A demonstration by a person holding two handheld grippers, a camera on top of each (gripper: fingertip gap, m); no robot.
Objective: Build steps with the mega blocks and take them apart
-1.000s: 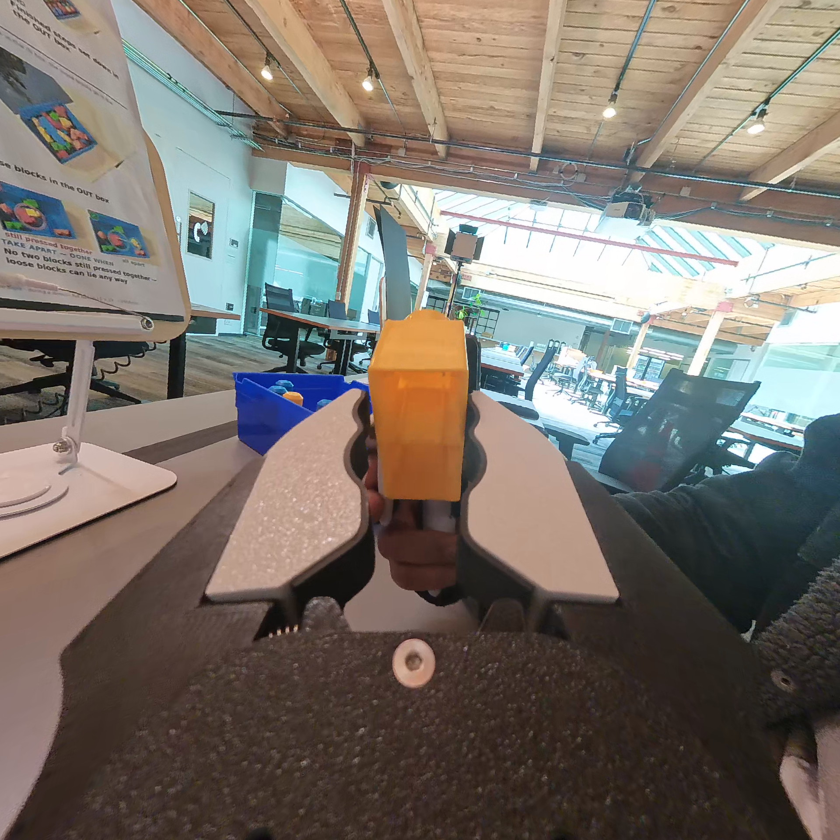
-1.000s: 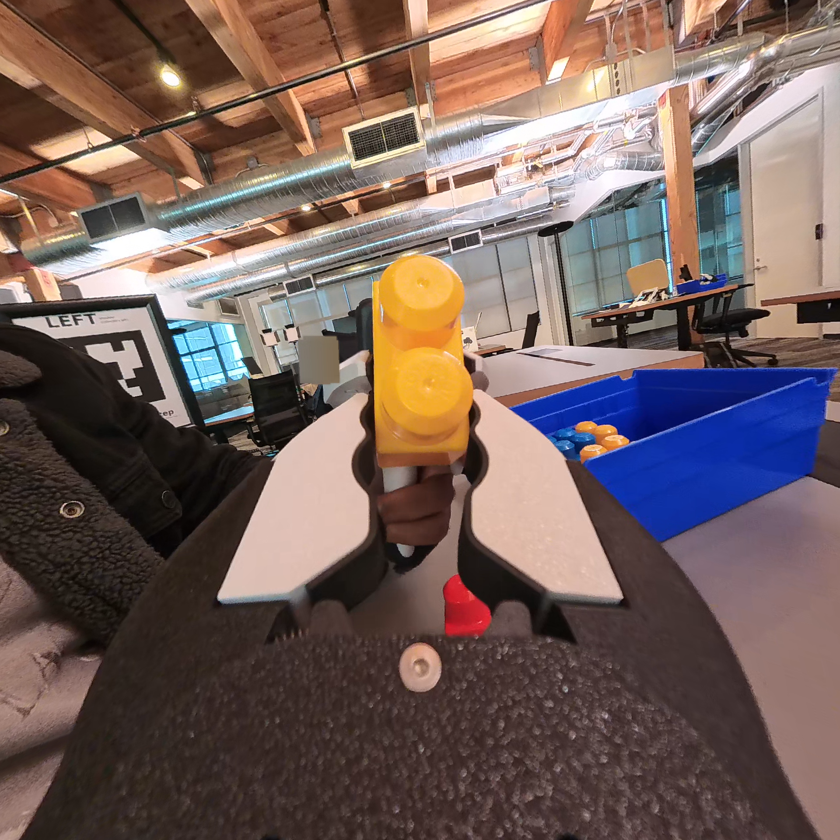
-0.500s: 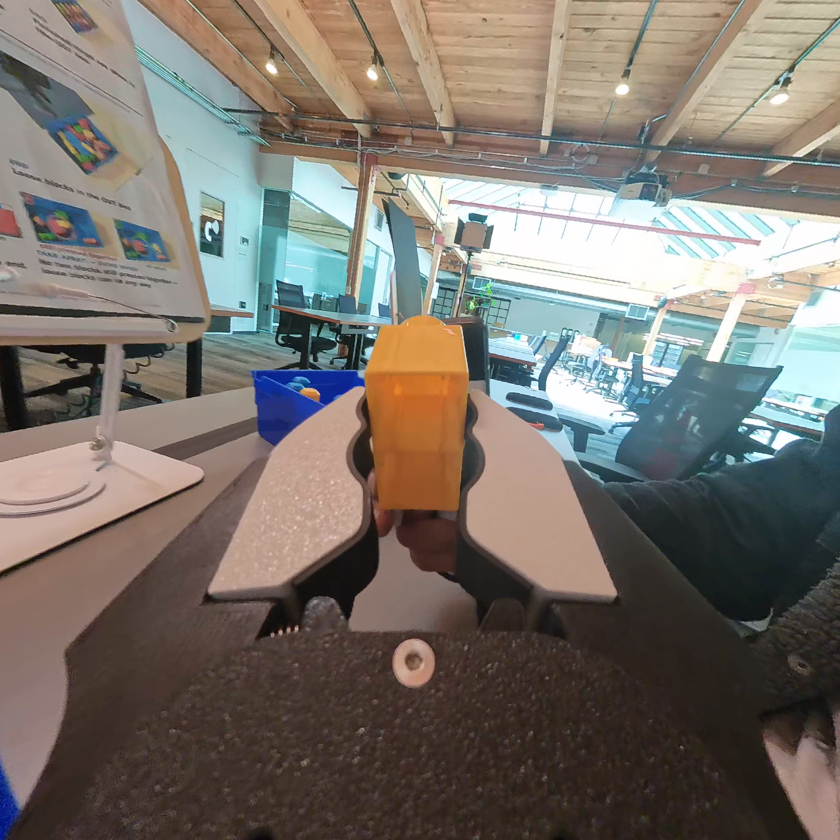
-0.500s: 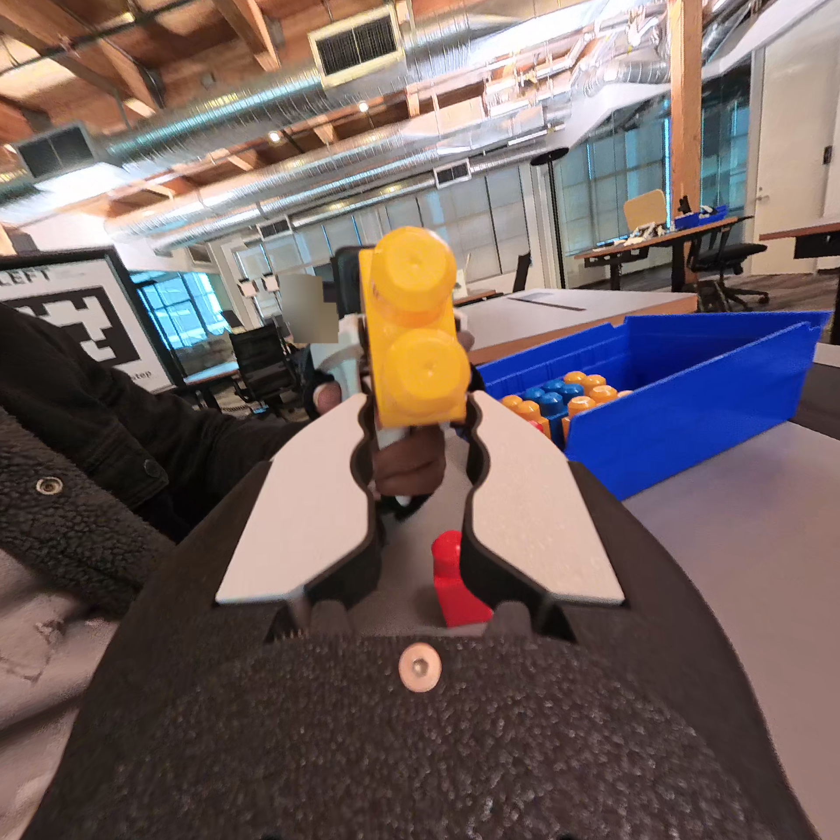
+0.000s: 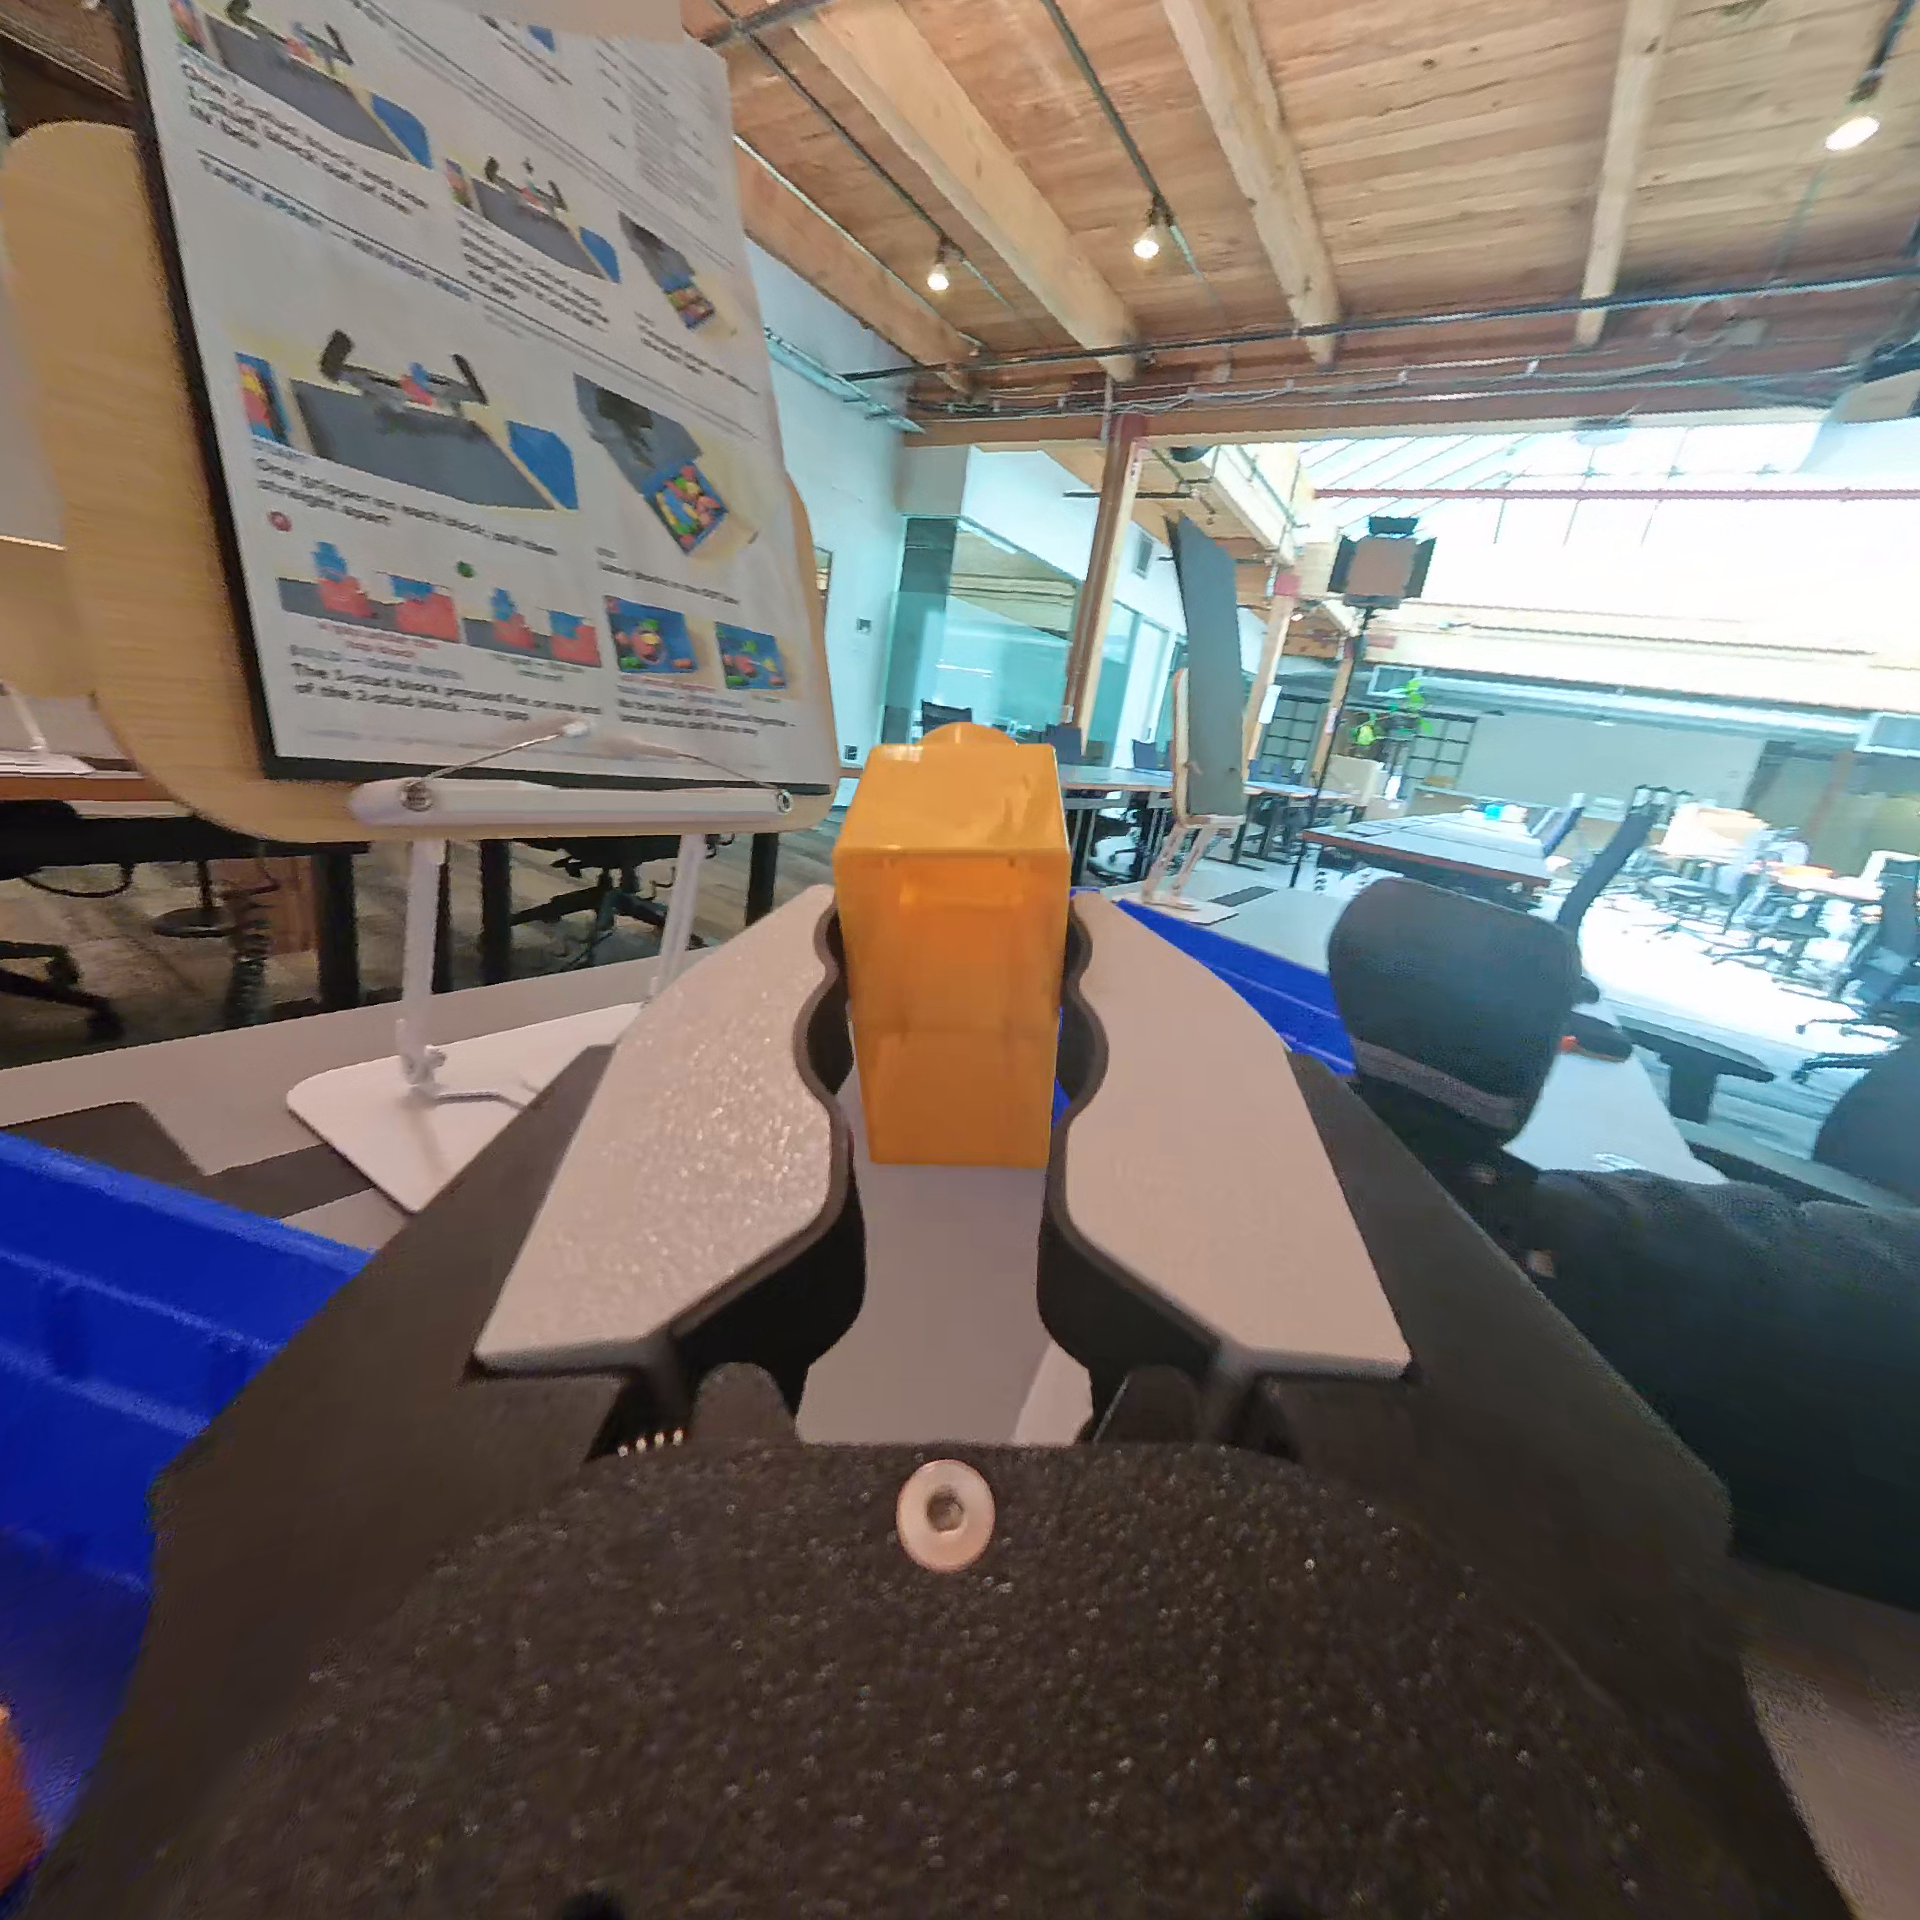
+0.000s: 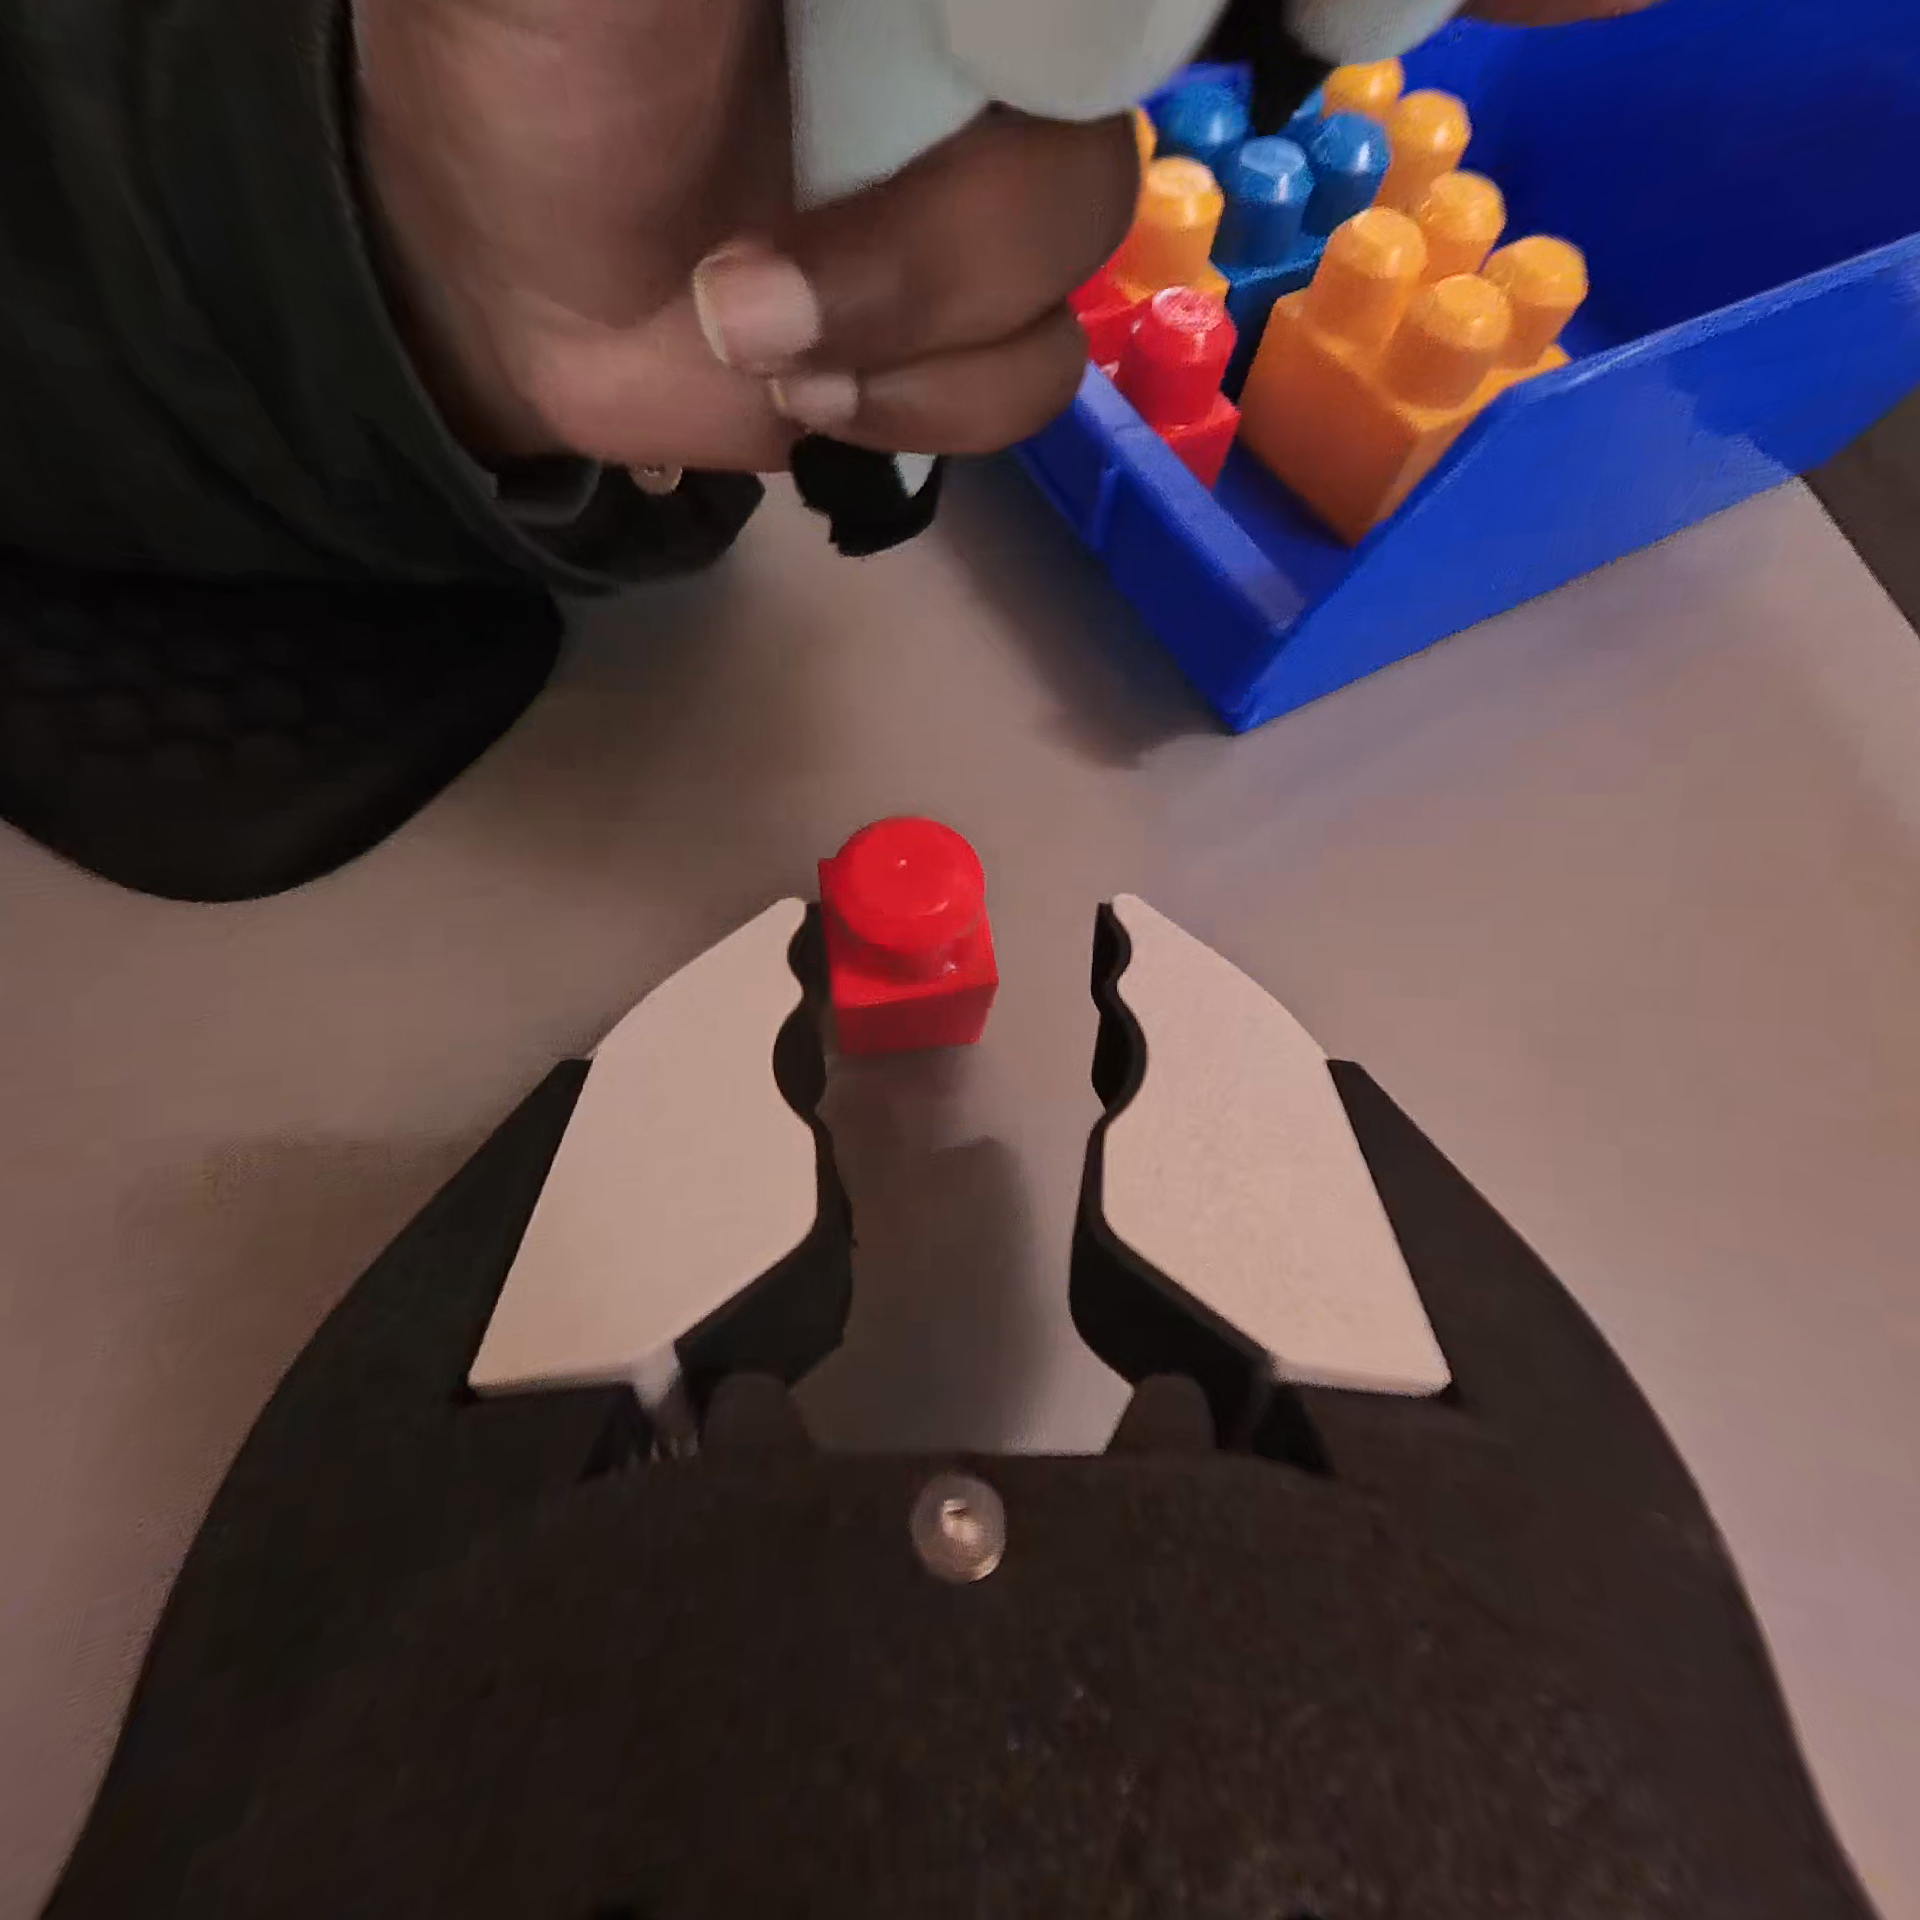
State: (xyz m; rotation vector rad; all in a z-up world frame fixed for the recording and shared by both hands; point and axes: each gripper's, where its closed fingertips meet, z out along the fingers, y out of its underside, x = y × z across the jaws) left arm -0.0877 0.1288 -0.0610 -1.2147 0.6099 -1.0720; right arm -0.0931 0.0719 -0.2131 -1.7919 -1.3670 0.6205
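The grey table carries a blue plastic bin of orange, blue and red blocks. Just short of that bin, the right claw gapes wide around a small red one-stud plastic block — the block sits against its left finger. The left claw is clamped on a tall orange plastic block, raised off the table.

Orange block, red block, blue bin
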